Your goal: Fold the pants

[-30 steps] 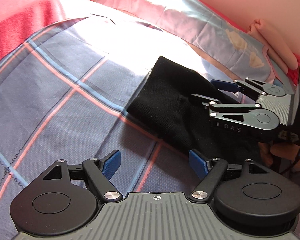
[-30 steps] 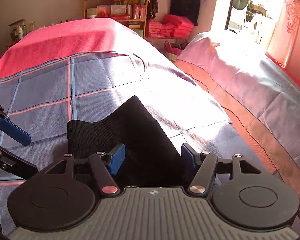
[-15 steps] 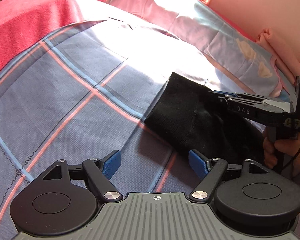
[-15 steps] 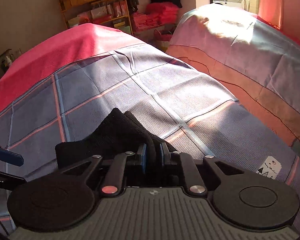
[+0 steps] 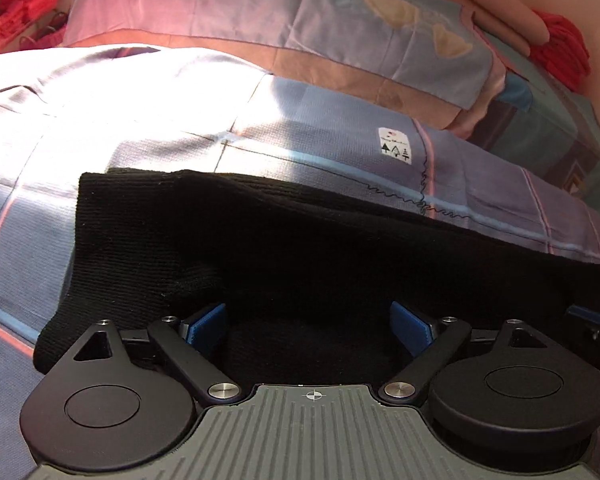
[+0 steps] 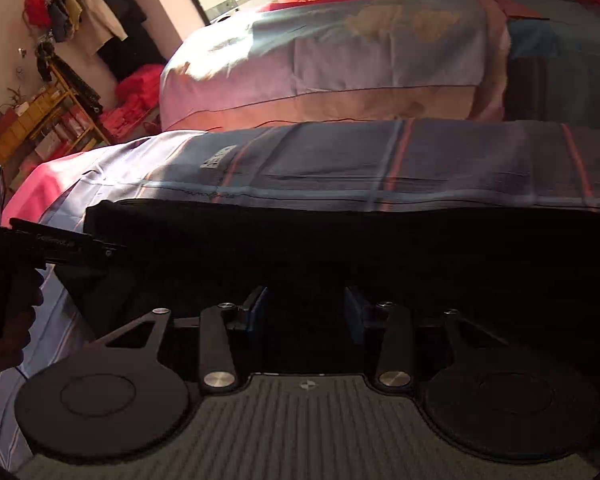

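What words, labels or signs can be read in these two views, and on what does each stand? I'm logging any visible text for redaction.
White tag on the checked bedsheet: small tree-like pictograms and a red mark, no letters legible.
Patch on the sheet, right wrist view: too blurred to read.
Lettering on the left gripper, seen from the right wrist: too dim and blurred to read.
Black pants: no text visible.
Right gripper: none.

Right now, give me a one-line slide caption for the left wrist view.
Open left gripper poised over black pants spread on a plaid bedsheet.
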`<state>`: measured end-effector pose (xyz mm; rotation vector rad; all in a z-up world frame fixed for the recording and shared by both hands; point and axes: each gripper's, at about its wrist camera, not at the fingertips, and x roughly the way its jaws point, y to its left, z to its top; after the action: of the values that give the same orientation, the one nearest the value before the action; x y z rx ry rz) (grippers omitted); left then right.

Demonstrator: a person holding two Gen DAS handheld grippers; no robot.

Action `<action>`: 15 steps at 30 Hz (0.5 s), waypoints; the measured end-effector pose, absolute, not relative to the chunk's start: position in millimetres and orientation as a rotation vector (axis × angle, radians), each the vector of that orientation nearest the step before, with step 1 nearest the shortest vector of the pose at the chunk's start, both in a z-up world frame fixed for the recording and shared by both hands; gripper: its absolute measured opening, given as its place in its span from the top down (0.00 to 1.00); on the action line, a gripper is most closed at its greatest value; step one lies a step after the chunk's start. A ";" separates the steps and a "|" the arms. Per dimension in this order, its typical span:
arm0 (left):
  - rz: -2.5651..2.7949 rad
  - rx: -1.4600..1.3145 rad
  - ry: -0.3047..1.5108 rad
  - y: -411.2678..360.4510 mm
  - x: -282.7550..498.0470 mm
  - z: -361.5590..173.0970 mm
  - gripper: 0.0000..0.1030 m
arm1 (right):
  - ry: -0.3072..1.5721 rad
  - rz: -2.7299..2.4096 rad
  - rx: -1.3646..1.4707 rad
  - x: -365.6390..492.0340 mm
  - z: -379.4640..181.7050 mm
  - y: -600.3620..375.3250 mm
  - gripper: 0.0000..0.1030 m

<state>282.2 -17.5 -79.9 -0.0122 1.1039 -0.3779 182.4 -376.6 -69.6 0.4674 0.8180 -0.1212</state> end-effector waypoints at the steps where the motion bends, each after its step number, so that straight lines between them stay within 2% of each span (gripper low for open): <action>1: -0.378 0.004 1.109 -20.7 281.1 -80.7 0.00 | 0.770 -0.222 0.495 170.4 -63.7 -395.4 0.96; 3: -0.373 0.059 1.105 -27.1 276.9 -82.0 0.00 | 0.683 -0.363 0.453 149.0 -46.5 -412.5 0.89; 5: -0.366 0.083 1.102 -30.2 276.2 -83.5 0.00 | 0.691 -0.279 0.439 142.4 -41.2 -411.6 0.63; 7: -0.357 0.088 1.111 -32.4 278.1 -83.7 0.00 | 0.762 -0.142 0.426 146.5 -53.0 -406.7 0.49; 8: -0.350 0.092 1.119 -34.5 280.3 -83.7 0.00 | 0.783 -0.219 0.402 147.8 -59.5 -410.6 0.68; 9: -0.344 0.095 1.130 -36.1 282.4 -82.6 0.00 | 0.786 -0.334 0.450 148.6 -61.6 -419.4 0.92; 10: -0.337 0.096 1.140 -36.9 283.6 -81.3 0.00 | 0.755 -0.422 0.518 142.0 -57.4 -430.0 0.95; 12: -0.326 0.093 1.148 -37.5 283.3 -72.4 0.00 | 0.706 -0.454 0.461 133.0 -41.8 -417.0 0.84; 14: -0.349 0.089 1.135 -40.3 280.3 -67.0 0.00 | 0.694 -0.218 0.426 127.3 -30.5 -381.7 0.62; 15: -0.364 0.096 1.129 -44.7 279.5 -66.1 0.00 | 0.712 -0.065 0.434 126.8 -28.6 -361.5 0.56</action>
<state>279.5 -44.7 -66.1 0.0961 1.1287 -0.3641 126.8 -361.5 -28.6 0.4342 0.7125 -0.0646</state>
